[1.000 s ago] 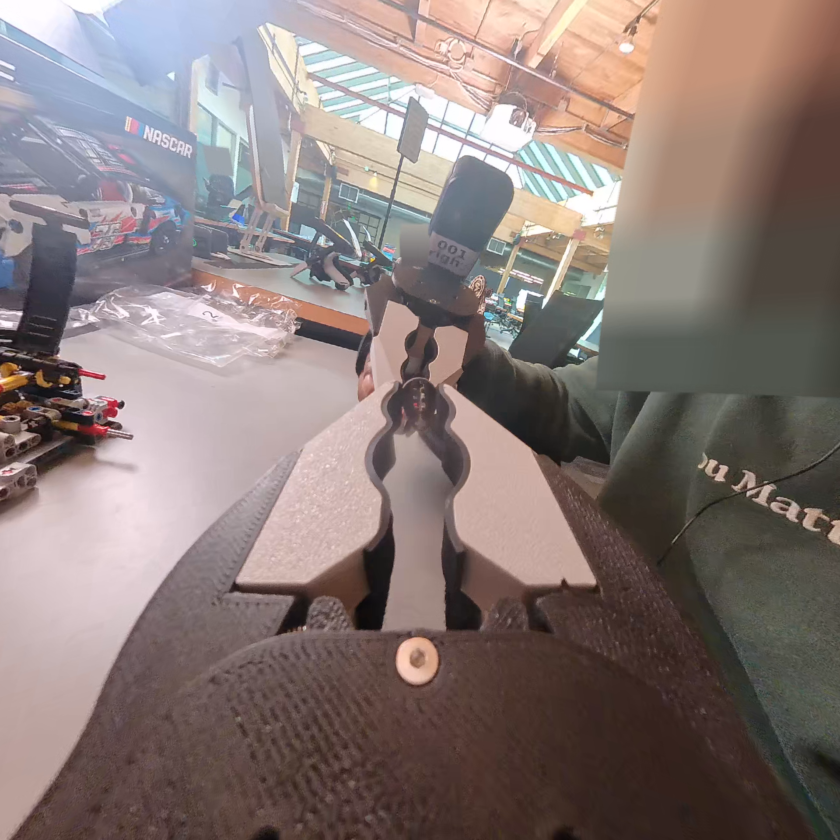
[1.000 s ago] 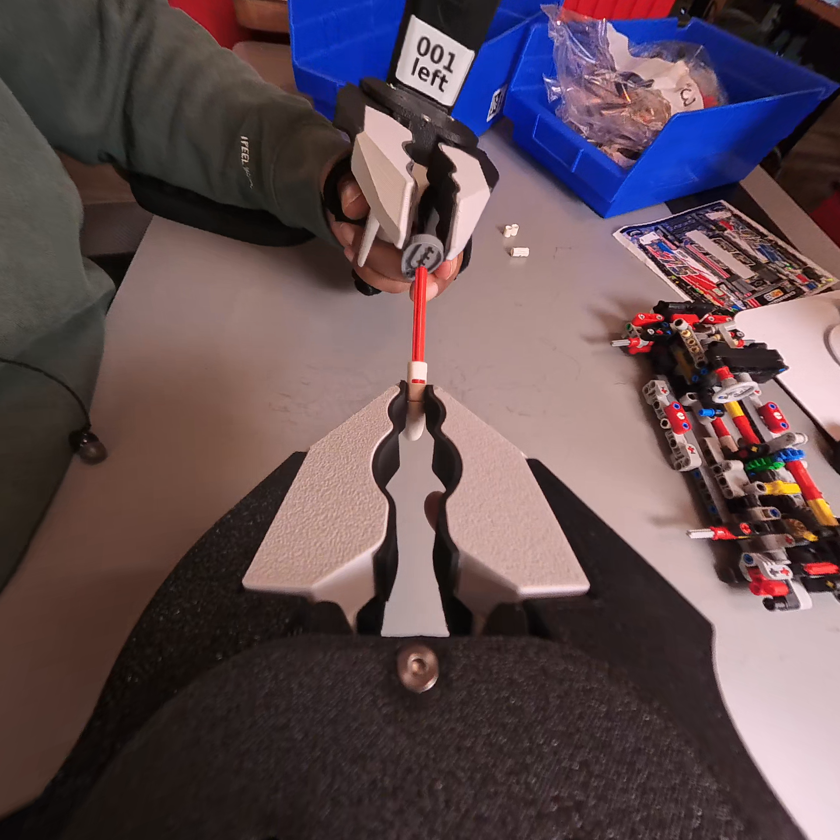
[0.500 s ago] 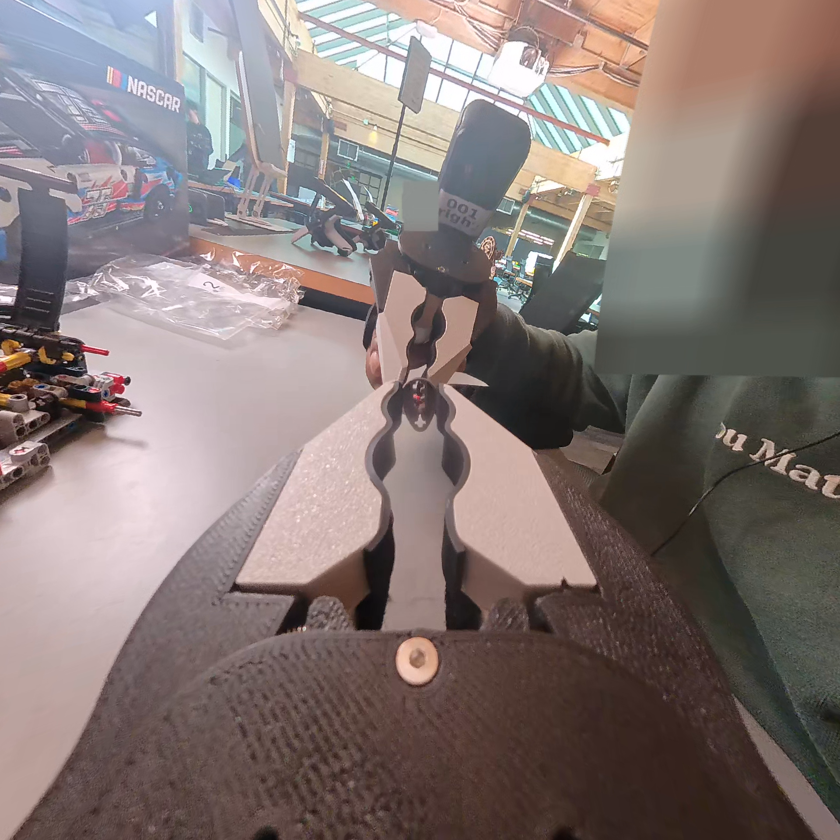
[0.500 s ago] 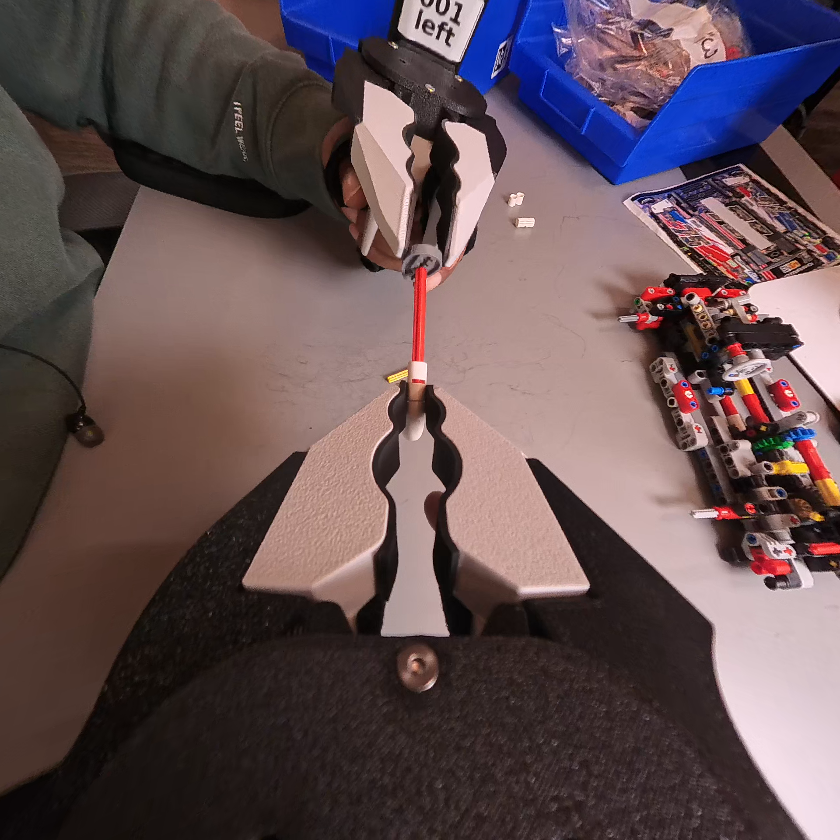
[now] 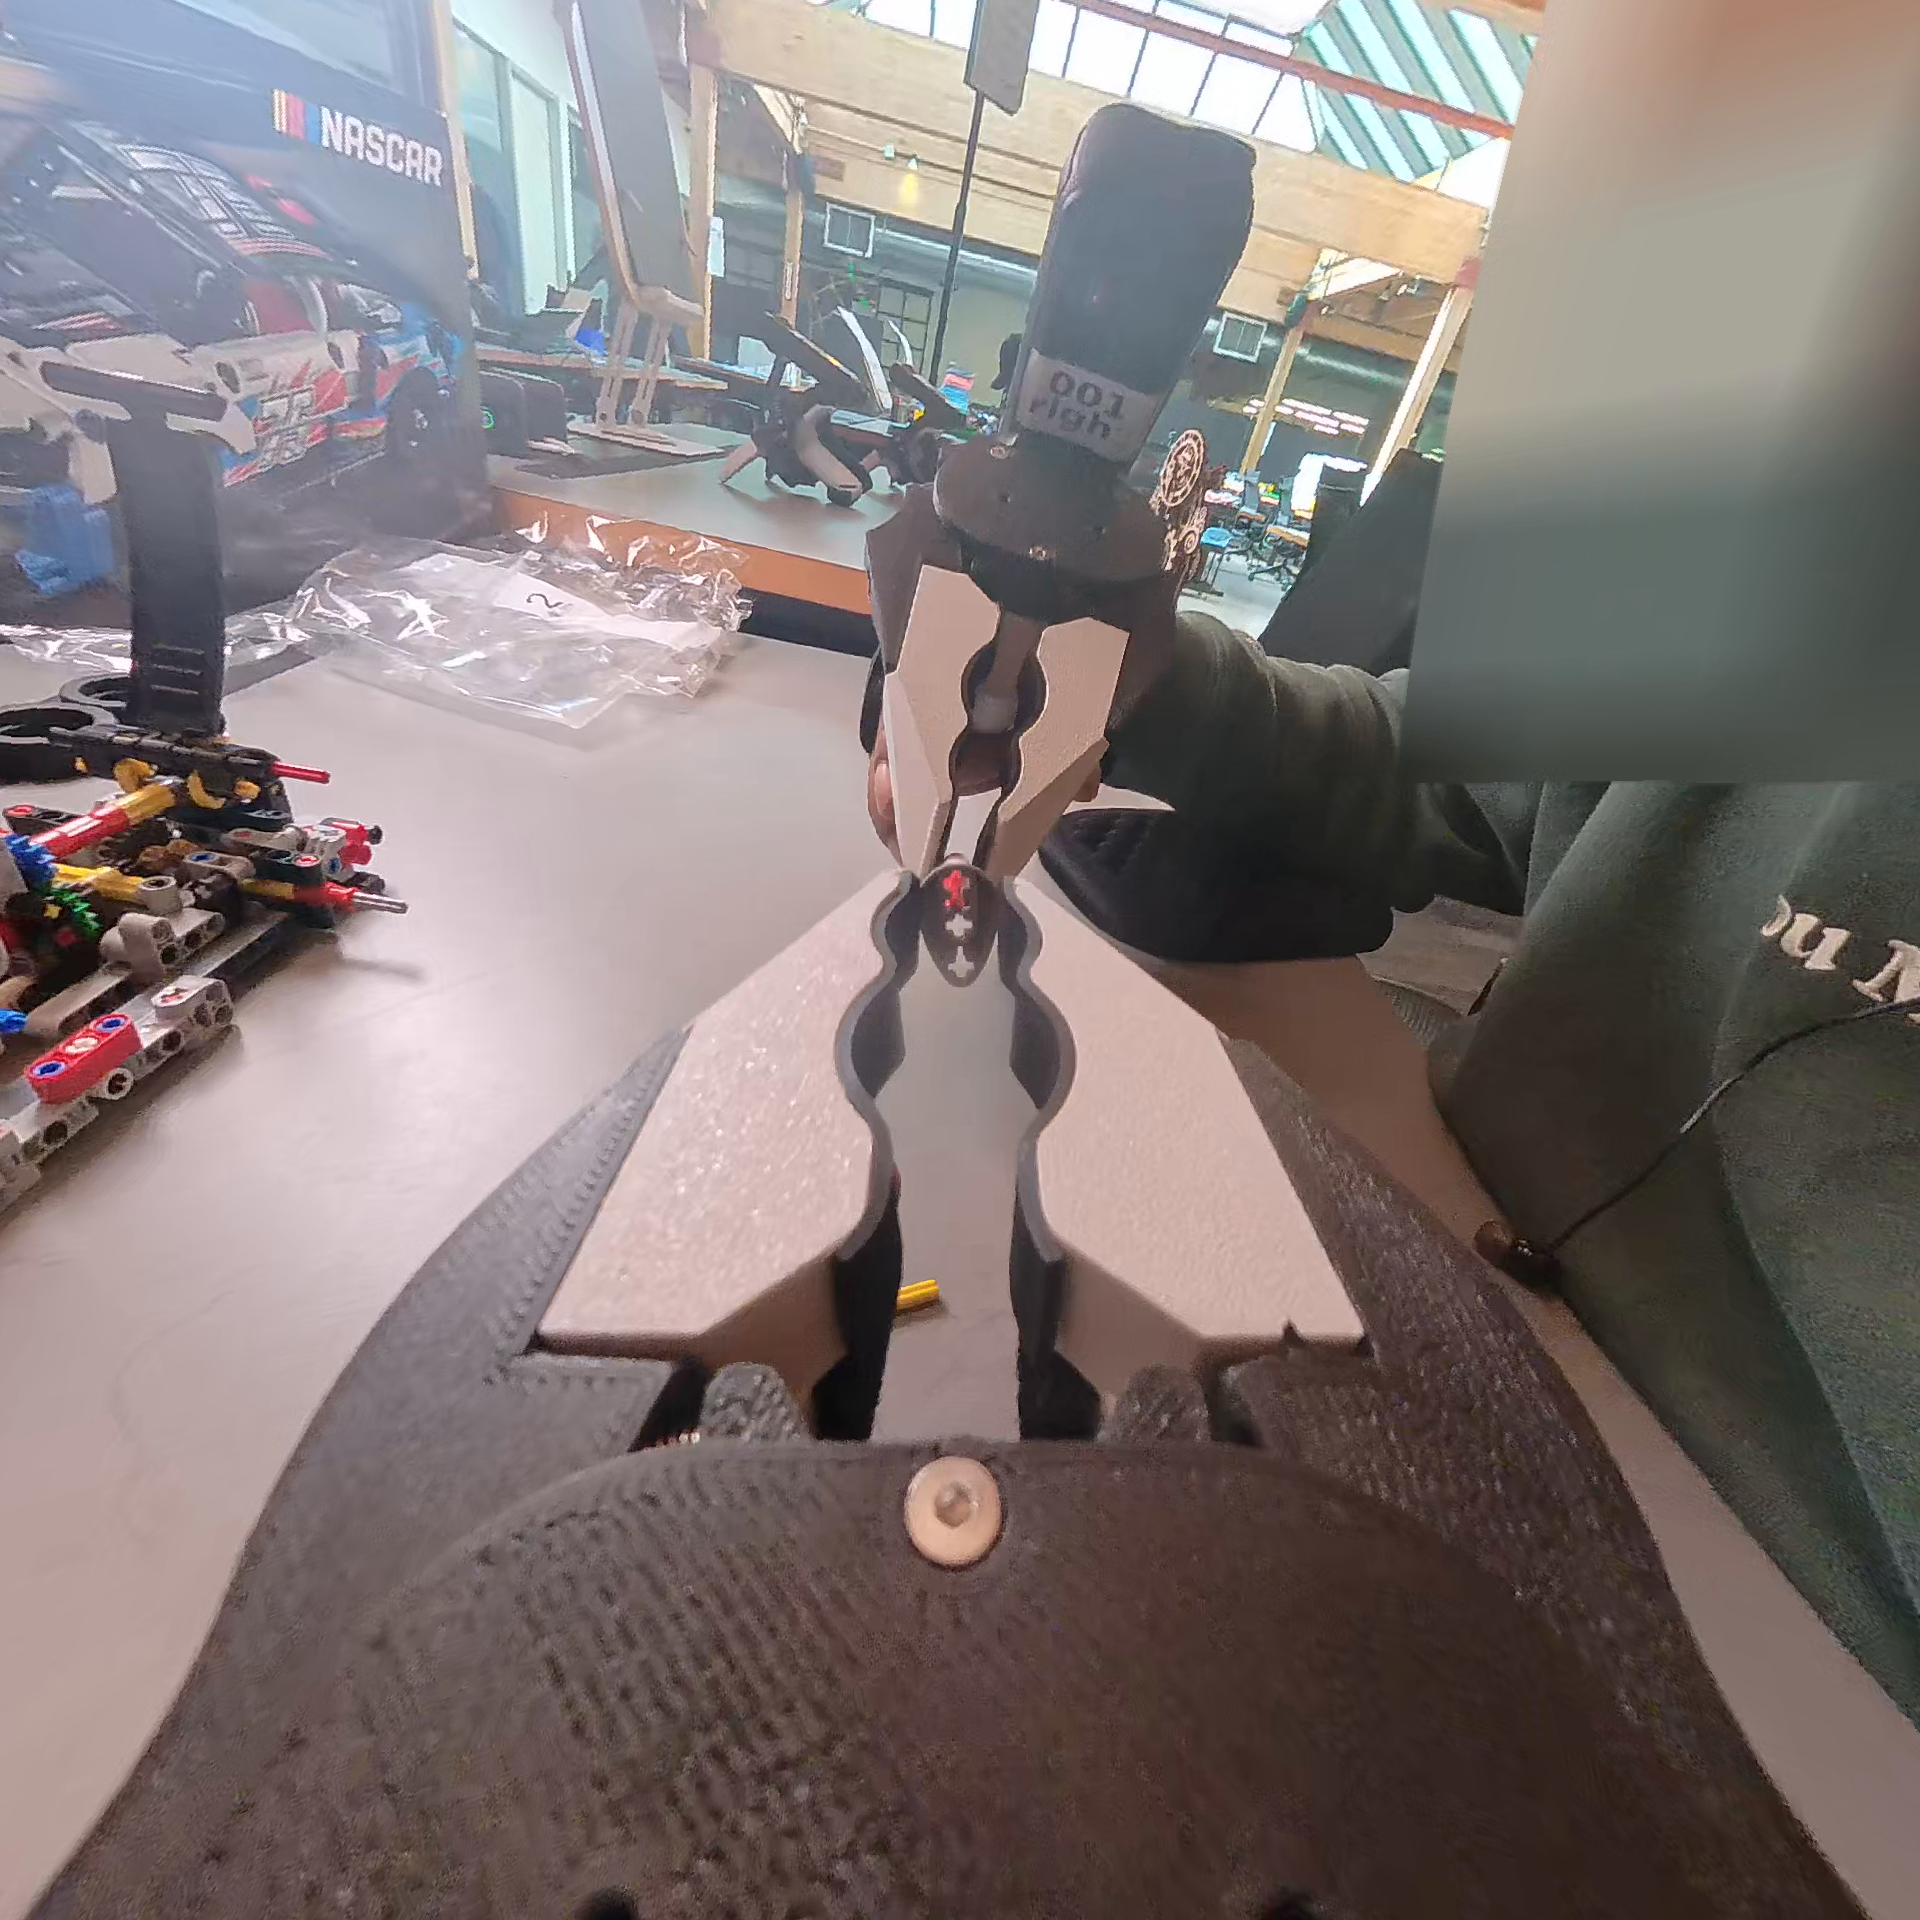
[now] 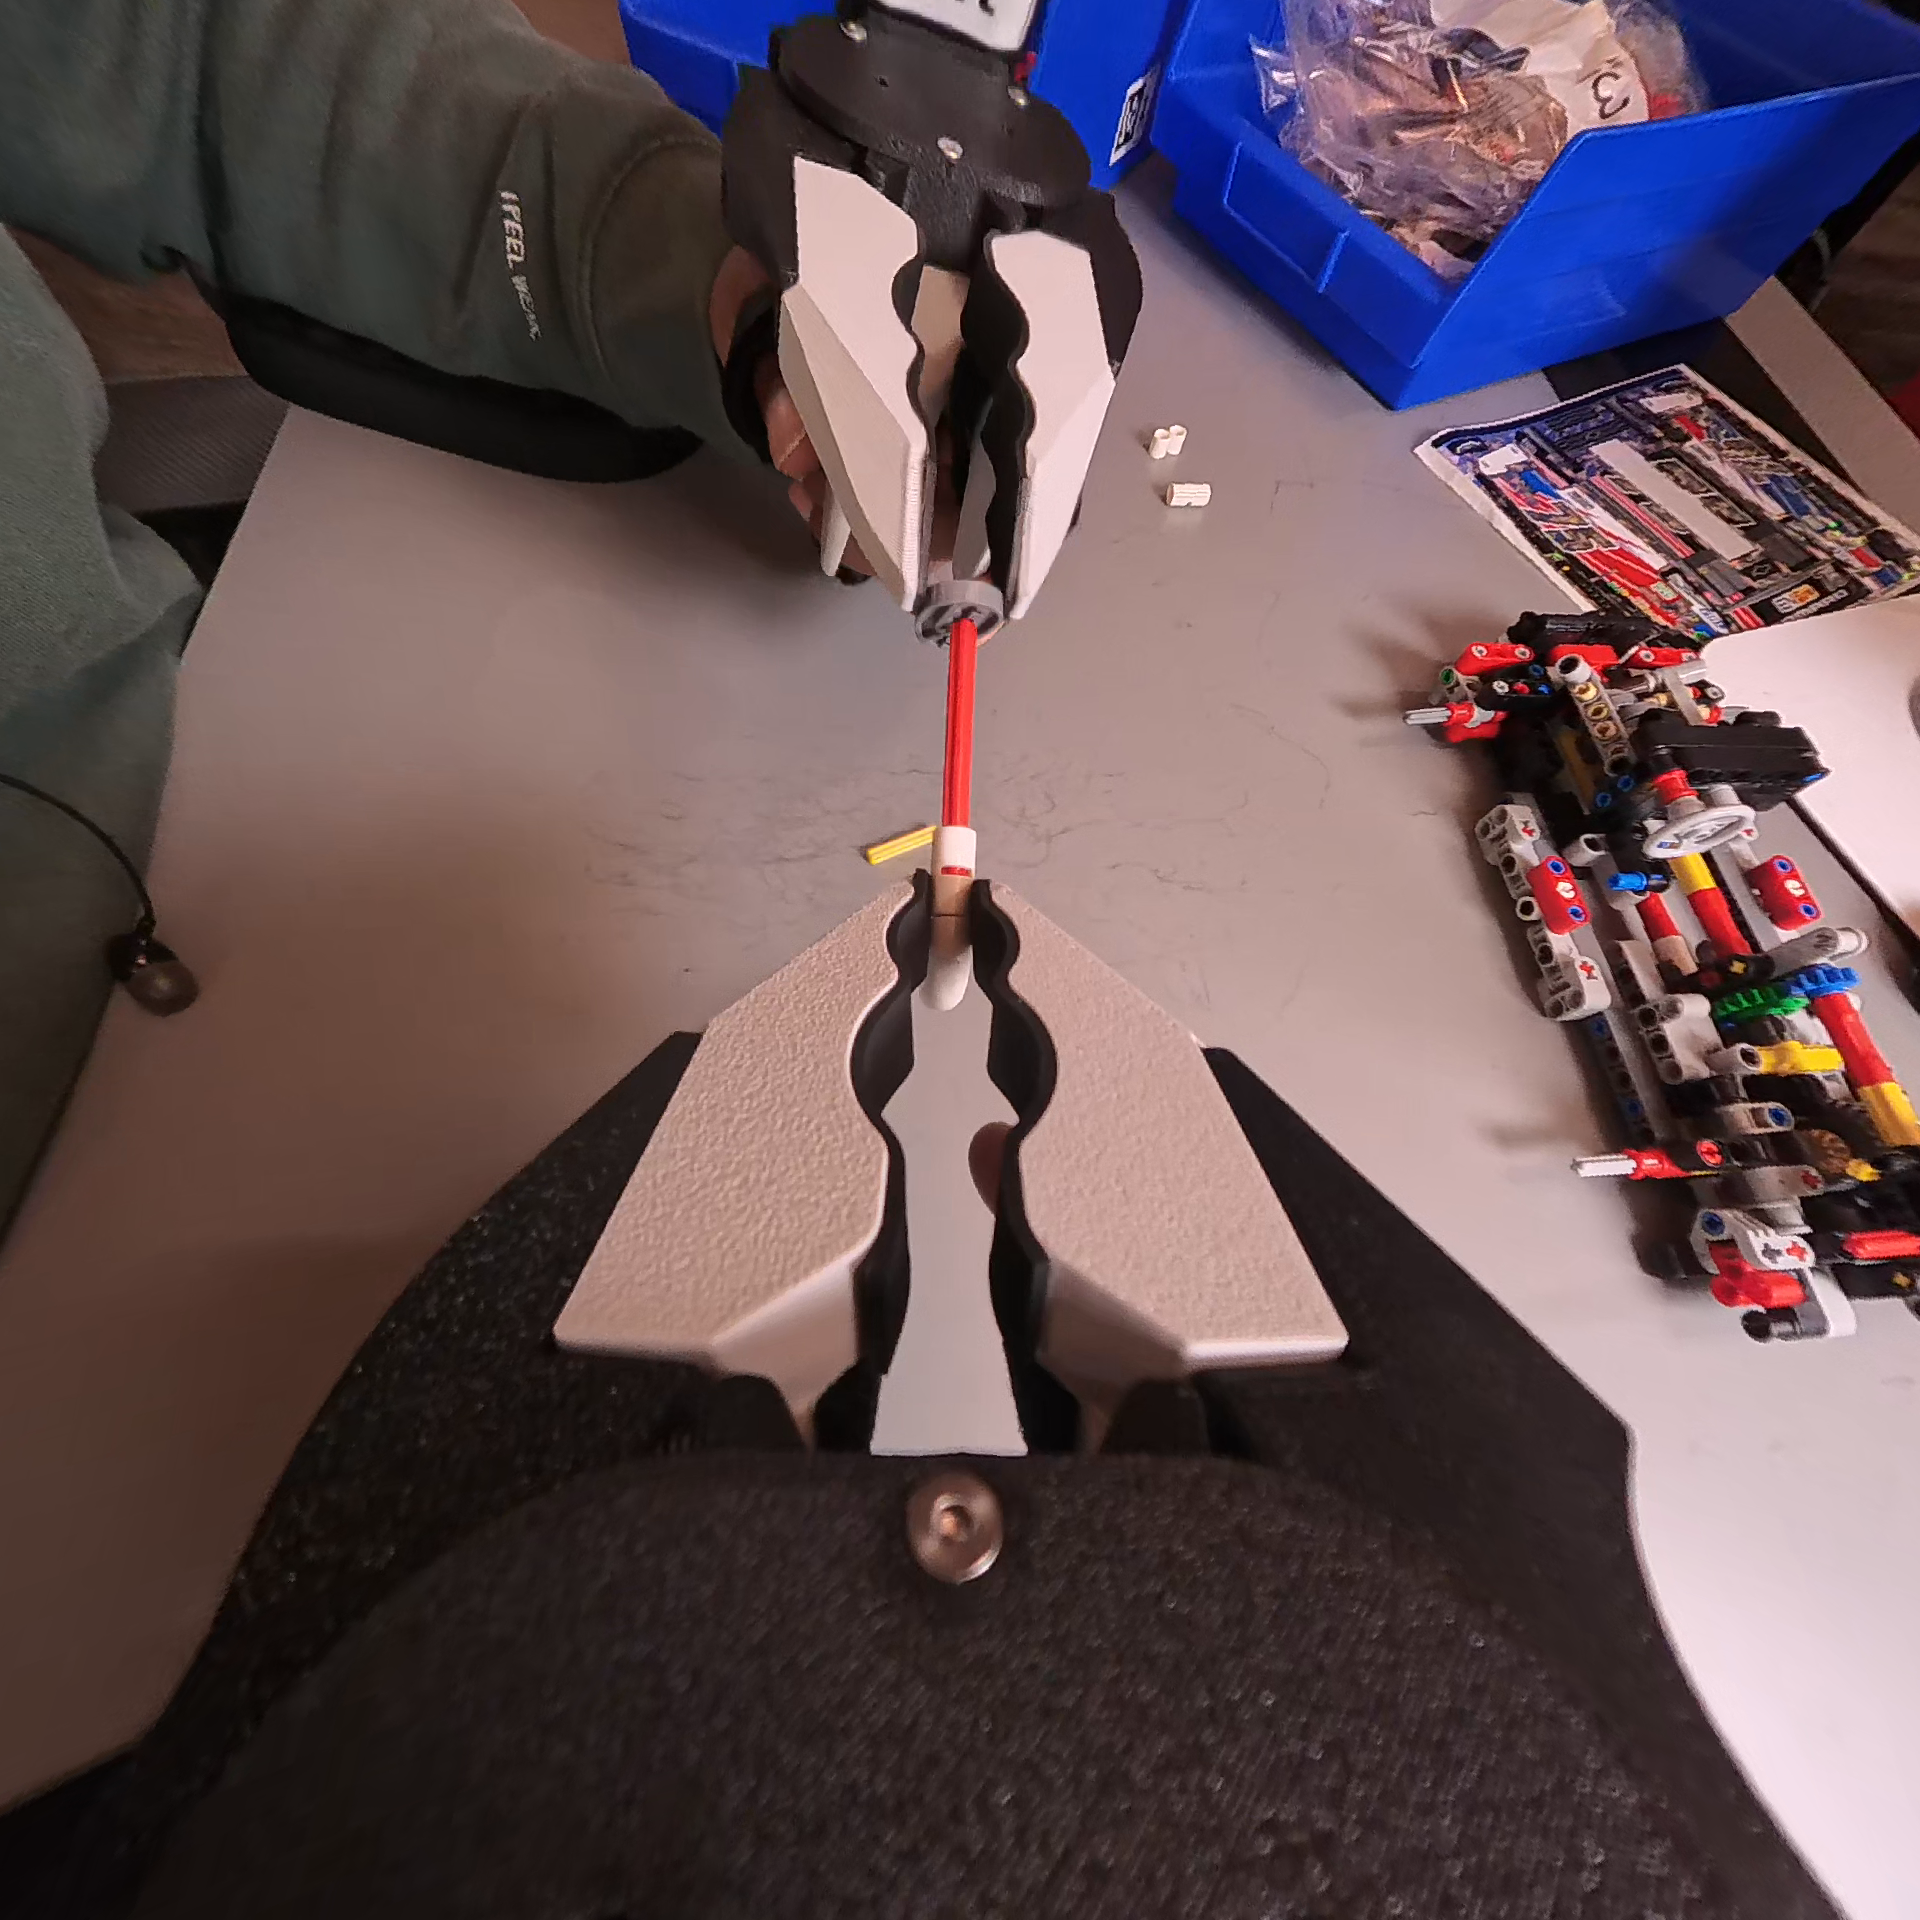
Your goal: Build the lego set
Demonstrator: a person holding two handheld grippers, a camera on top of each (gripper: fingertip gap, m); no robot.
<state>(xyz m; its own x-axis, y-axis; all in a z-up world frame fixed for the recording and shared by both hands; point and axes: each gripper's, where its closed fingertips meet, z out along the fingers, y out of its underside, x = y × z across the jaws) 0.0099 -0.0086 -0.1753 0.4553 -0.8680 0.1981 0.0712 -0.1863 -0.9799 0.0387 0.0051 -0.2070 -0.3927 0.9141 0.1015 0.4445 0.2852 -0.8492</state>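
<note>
A: A red axle (image 6: 958,727) spans both claws above the grey table (image 6: 520,727). The right gripper (image 6: 951,914) pinches the white-and-tan connector (image 6: 948,945) on its near end; the left gripper (image 6: 961,608) is closed on the grey three-hole piece (image 5: 958,925) at the far end.

B: Containers?

A: Far right, a blue bin (image 6: 1507,239) holds a clear bag of parts (image 6: 1455,114); only the right wrist view shows it. The left view alone shows an empty plastic bag (image 5: 520,623).

B: Room?

A: Bare table left of the axle; a yellow pin (image 6: 902,844) lies beneath, the brick chassis (image 6: 1714,935) right.
</note>
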